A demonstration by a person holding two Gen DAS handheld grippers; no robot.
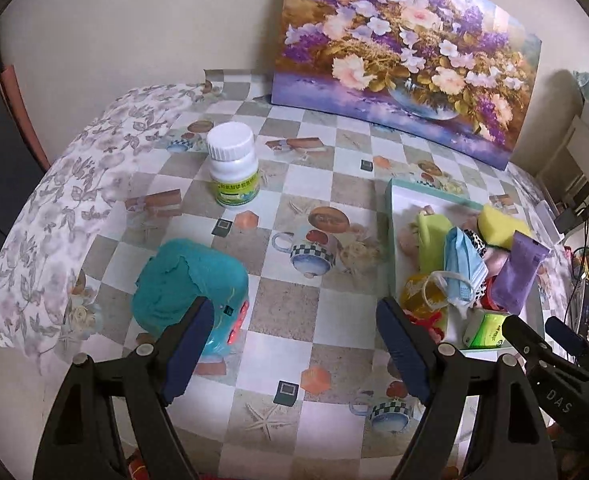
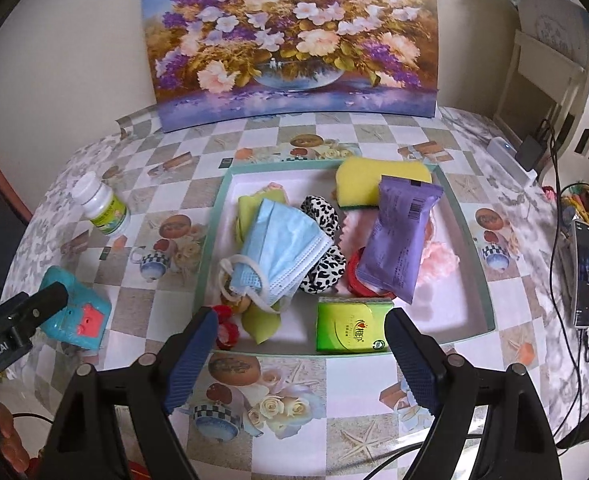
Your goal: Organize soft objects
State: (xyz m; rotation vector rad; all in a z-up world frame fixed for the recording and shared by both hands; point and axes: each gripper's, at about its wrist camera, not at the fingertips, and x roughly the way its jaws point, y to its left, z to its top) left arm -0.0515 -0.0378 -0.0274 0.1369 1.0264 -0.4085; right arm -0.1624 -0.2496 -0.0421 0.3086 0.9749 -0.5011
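Seemingly sorting is nearly done: the tray (image 2: 210, 216), centre frame, holds the mask (image 2: 282, 248), wipes (image 2: 398, 236), sponge (image 2: 374, 180) and tissues (image 2: 350, 326). Both the left gripper (image 1: 294, 356) and the right gripper (image 2: 300, 360) are spread, empty. Next, check for leftover soft items.

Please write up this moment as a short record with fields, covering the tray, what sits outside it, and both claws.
tray: shallow teal-rimmed white tray on the checked tablecloth
in tray: blue pleated face mask, yellow sponge, purple foil packet, green tissue pack, leopard-print scrunchie
outside tray: white plastic pill bottle standing upright; teal plastic toy left of the tray
left claw: open, empty, over bare cloth
right claw: open, empty, at the tray's near rim
backdrop: flower painting against the wall
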